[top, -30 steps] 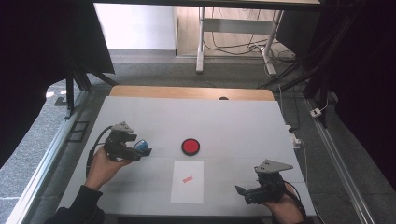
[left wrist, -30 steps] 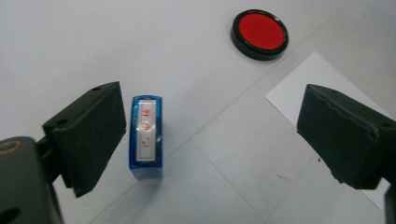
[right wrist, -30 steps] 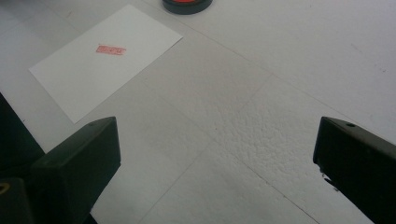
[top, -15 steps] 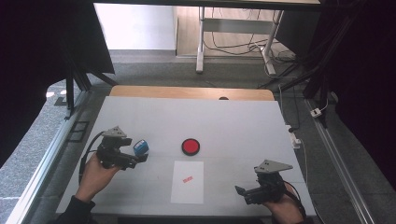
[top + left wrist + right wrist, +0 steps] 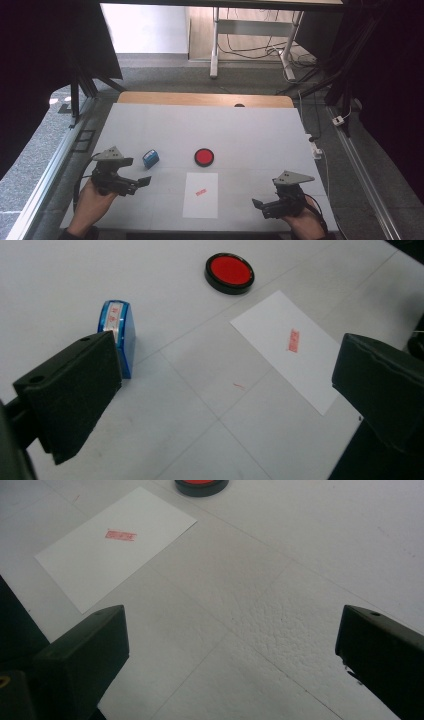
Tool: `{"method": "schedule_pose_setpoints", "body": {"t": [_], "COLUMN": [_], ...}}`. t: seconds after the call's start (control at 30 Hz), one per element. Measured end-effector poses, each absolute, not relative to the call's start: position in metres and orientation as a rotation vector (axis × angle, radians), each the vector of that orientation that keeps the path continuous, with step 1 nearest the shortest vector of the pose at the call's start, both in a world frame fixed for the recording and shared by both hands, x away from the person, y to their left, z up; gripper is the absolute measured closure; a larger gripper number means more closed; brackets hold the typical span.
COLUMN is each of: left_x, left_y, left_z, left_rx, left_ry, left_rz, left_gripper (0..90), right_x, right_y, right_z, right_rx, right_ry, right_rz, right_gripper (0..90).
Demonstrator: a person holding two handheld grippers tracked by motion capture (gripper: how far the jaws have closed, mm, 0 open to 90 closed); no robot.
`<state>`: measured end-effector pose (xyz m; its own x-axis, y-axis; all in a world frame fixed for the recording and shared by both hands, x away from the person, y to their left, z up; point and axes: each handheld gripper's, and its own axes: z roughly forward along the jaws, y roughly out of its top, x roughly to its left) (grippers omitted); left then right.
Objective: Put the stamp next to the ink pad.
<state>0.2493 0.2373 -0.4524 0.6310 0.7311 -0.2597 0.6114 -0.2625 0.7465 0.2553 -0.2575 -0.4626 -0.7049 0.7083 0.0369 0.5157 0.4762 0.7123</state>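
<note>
A blue self-inking stamp (image 5: 150, 158) lies on the white table, just ahead of my left gripper (image 5: 136, 171) and apart from it. In the left gripper view the stamp (image 5: 118, 330) sits beside the left jaw, outside the gap. My left gripper (image 5: 225, 365) is open, its jaws have just been opening, and nothing is between them. A round red ink pad (image 5: 204, 156) rests mid-table. A white sheet of paper (image 5: 201, 200) in front of it bears a red stamp mark (image 5: 201, 191). My right gripper (image 5: 264, 201) stays open near the front right edge, empty (image 5: 230, 630).
The table (image 5: 250, 130) has a wooden strip along its far edge. Metal frame rails run along both sides. Cables and a desk leg lie on the floor beyond. In the right gripper view the paper (image 5: 115, 545) and the ink pad (image 5: 201, 485) lie ahead.
My left gripper has drawn back toward the near left, away from the blue stamp, which stays lying on the table. Its jaws have spread. The right gripper has not moved.
</note>
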Motion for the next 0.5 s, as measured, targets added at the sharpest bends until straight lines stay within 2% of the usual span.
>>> {"method": "schedule_pose_setpoints", "body": {"t": [0.5], "left_x": [0.214], "left_y": [0.259], "left_z": [-0.462], "left_rx": [1.923], "left_ry": [1.099], "left_rz": [0.185], "left_gripper": [0.0], "right_x": [0.256], "right_y": [-0.258], "right_z": [-0.463], "right_rx": [1.049], "right_ry": [2.46], "right_rz": [1.061], "right_gripper": [1.0]}}
